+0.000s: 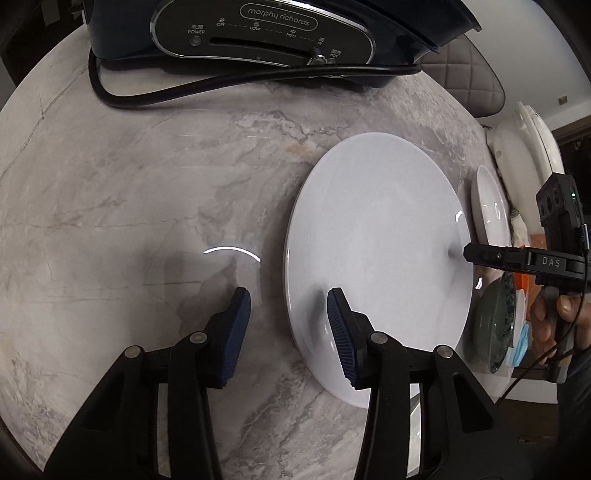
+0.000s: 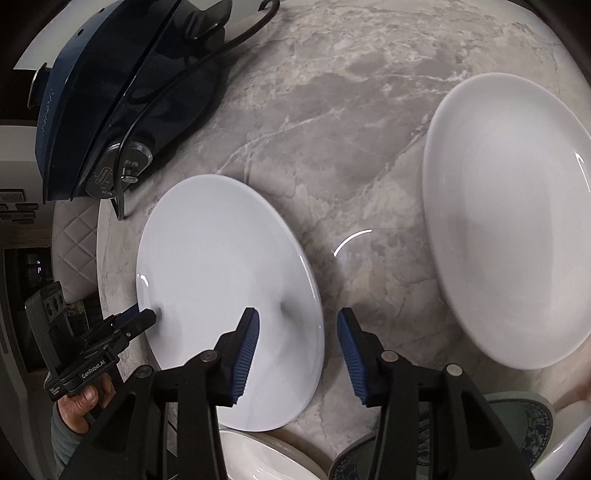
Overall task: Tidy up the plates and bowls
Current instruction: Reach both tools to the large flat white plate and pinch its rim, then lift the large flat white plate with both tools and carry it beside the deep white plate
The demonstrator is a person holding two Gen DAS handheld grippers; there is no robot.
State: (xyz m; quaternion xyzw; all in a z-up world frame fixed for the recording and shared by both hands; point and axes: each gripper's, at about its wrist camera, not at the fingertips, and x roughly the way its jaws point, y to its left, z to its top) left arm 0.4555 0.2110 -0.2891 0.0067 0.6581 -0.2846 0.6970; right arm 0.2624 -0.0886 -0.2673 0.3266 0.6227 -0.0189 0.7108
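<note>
A large white plate (image 1: 380, 254) lies flat on the grey marble table (image 1: 129, 192); it also shows in the right wrist view (image 2: 221, 280). My left gripper (image 1: 288, 314) is open, its right finger over the plate's near edge and its left finger over bare table. My right gripper (image 2: 297, 332) is open, straddling the plate's opposite rim; it shows in the left wrist view (image 1: 480, 254) at the plate's right edge. A second white plate (image 2: 509, 221) lies to the right. A green patterned bowl (image 1: 495, 325) and a small white dish (image 1: 493, 210) sit beyond.
A dark blue Morphy Richards appliance (image 1: 266, 33) with a black power cord (image 1: 147, 99) stands at the back of the table. A white bowl (image 2: 266, 458) and the green patterned bowl (image 2: 517, 417) sit near my right gripper. A quilted chair (image 1: 469, 70) stands behind.
</note>
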